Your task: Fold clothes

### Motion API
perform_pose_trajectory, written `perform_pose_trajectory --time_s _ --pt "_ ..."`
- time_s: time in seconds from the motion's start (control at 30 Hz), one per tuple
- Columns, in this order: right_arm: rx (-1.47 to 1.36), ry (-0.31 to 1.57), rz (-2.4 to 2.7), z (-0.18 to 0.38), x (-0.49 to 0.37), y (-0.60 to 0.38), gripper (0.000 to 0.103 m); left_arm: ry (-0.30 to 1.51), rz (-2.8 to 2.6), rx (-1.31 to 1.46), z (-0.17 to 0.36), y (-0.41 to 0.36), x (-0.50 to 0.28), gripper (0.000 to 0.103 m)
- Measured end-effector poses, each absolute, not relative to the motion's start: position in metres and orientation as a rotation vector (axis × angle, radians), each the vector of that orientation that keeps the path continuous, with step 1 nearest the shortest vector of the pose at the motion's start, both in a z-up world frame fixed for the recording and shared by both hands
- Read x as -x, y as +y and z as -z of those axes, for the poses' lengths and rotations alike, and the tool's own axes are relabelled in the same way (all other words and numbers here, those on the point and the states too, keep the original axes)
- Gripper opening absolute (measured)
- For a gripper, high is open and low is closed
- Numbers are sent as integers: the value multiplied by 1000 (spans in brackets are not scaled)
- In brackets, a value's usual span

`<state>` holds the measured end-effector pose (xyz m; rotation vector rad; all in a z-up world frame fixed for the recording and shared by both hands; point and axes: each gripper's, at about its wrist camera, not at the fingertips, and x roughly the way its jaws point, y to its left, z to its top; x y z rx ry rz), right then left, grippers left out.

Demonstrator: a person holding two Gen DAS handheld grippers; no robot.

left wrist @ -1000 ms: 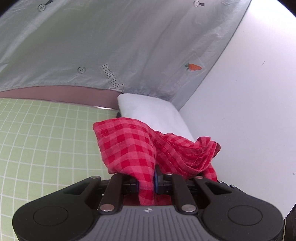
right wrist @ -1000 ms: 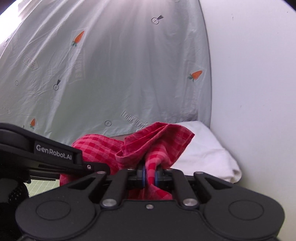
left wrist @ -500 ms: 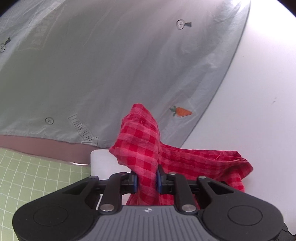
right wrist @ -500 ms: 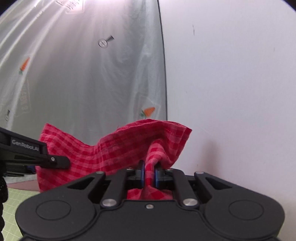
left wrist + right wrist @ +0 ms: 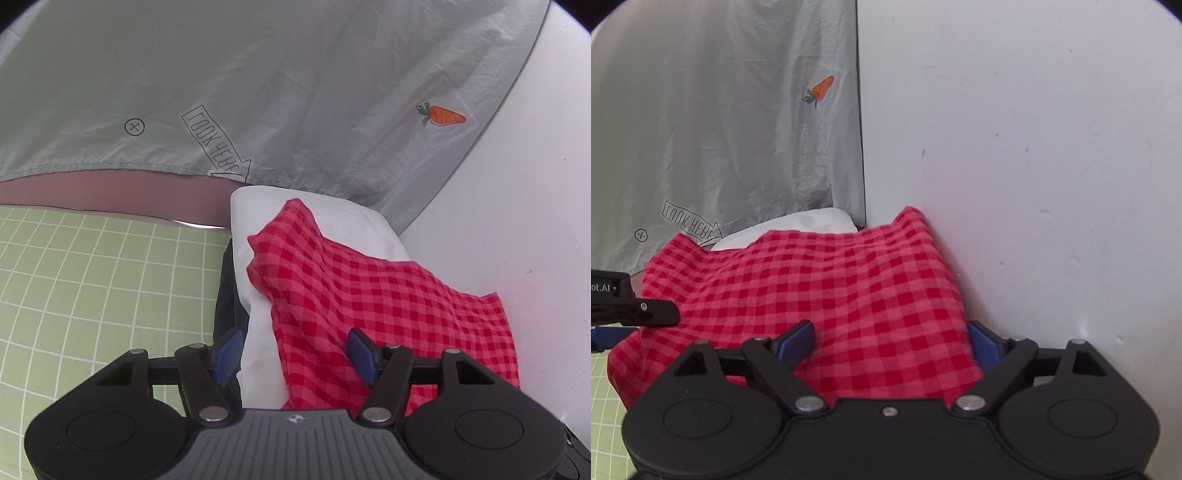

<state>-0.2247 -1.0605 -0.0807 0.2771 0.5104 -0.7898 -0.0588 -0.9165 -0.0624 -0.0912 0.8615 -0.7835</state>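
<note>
One red checked cloth (image 5: 373, 306) lies draped over one white folded pile (image 5: 255, 221), against the white wall (image 5: 1015, 147). Left tool (image 5: 295, 354): jaws spread wide, nothing gripped; the cloth sits at 1 o'clock from it. Right tool (image 5: 892, 341): jaws wide, empty, cloth spread between and beyond them. One grey curtain (image 5: 258, 74) at 12 o'clock, one carrot print (image 5: 441, 115) in each view. Green gridded mat (image 5: 92, 288) at 9 o'clock.

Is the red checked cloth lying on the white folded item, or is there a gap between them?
Touching. In the left wrist view the red checked cloth drapes directly over the white folded item, with no gap at its edge. Both claws are open.
</note>
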Motion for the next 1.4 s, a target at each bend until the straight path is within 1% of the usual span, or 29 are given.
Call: perform_pose_trajectory --time_s 0.1,0.2,0.23,0.27,0.3,0.33,0.37,0.4,0.43,0.47,0.5,0.53,0.63,0.7,0.87,1.0,1.1,1.13,1.17,1.2,1.23,1.27,1.33,1.37,1.4 --pt "-360 516 759 88 226 -1062 89 859 832 84 65 -918 64 62" --pt "-528 506 717 95 228 -1077 89 852 845 43 66 -925 70 62" --pt "-573 508 704 97 227 -1081 87 851 837 35 66 -926 71 62" --pt "-610 502 698 100 226 -1085 81 849 829 27 66 -928 71 60" --pt "-627 491 691 100 225 -1086 66 848 821 19 66 -929 71 58" --pt "-641 479 684 100 225 -1087 51 846 814 11 66 -930 71 51" --pt "-628 471 684 97 224 -1085 43 844 806 3 66 -931 72 43" --pt "-606 468 676 94 223 -1082 33 843 798 -5 66 -933 72 40" --pt "-584 466 670 90 222 -1079 26 841 792 -9 66 -932 72 35" --pt "-563 464 665 86 221 -1075 24 840 787 -9 64 -931 71 29" --pt "-547 461 659 83 220 -1072 21 839 782 -6 61 -930 71 28" --pt "-522 452 651 77 219 -1069 18 833 778 -8 58 -928 71 24" --pt "-427 437 646 57 212 -1060 10 790 789 -35 41 -924 74 6" --pt "-349 428 640 43 212 -1054 9 760 801 -32 29 -925 75 5" --pt "-274 350 593 14 201 -1057 8 719 826 55 6 -927 59 2" --pt "-213 254 573 -18 192 -1066 8 615 818 102 -25 -927 49 2" --pt "-192 203 561 -31 188 -1073 8 555 827 159 -44 -926 42 3" --pt "-194 206 561 -32 186 -1075 9 551 832 149 -47 -929 41 3" --pt "-194 239 568 -26 181 -1078 11 554 818 120 -44 -934 41 10" --pt "-193 277 577 -18 176 -1080 18 561 793 85 -38 -939 40 12" --pt "-192 320 601 -7 172 -1081 33 583 766 45 -29 -944 38 21" --pt "-189 363 628 5 169 -1082 37 615 737 2 -18 -949 36 30" --pt "-157 437 677 27 171 -1074 43 669 687 -56 2 -952 34 39" --pt "-139 473 700 38 172 -1070 46 685 672 -68 11 -950 35 41" --pt "-128 482 718 43 176 -1064 56 701 656 -80 19 -948 36 43"
